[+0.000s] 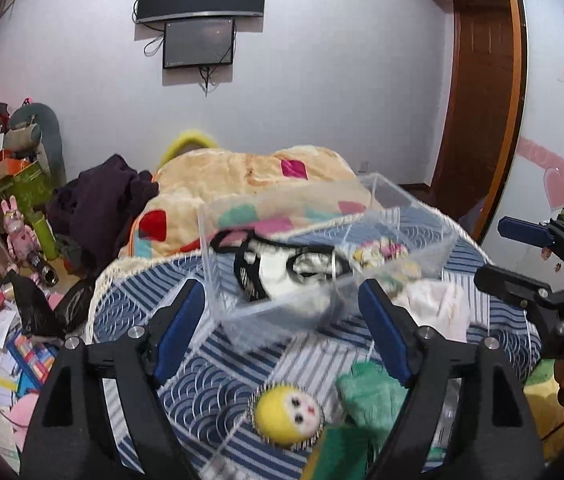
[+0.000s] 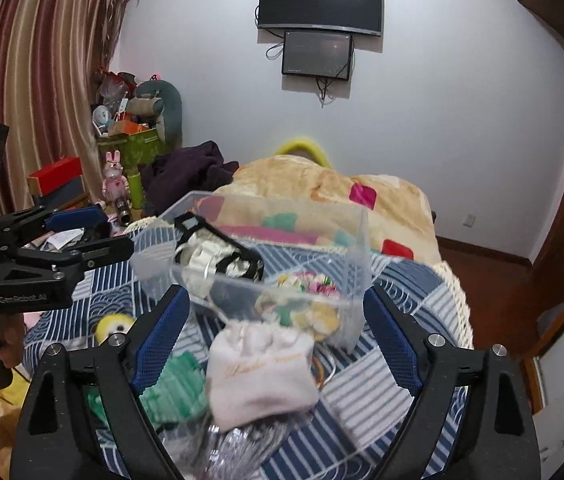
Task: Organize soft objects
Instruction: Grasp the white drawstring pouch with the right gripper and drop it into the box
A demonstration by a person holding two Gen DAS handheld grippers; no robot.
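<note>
A clear plastic box (image 1: pixel 410 216) (image 2: pixel 356 264) sits on the striped bedspread and holds a black-and-white item (image 1: pixel 278 268) (image 2: pixel 218 256) and a flowery soft item (image 1: pixel 378 250) (image 2: pixel 306 284). My left gripper (image 1: pixel 282 328) is open just before the box, empty; it also shows in the right wrist view (image 2: pixel 94 232). My right gripper (image 2: pixel 278 340) is open over a white pouch (image 2: pixel 260 368); it also shows in the left wrist view (image 1: pixel 510 248). A yellow doll head (image 1: pixel 288 414) (image 2: pixel 112 326) and a green cloth (image 1: pixel 374 396) (image 2: pixel 174 388) lie near me.
A patchwork blanket (image 1: pixel 250 184) and dark clothes (image 1: pixel 102 204) are heaped behind the box. Clutter, books and a pink rabbit toy (image 1: pixel 18 232) cover the floor at left. A wooden door (image 1: pixel 482 92) stands at right. The bed's edge drops to the right (image 2: pixel 458 304).
</note>
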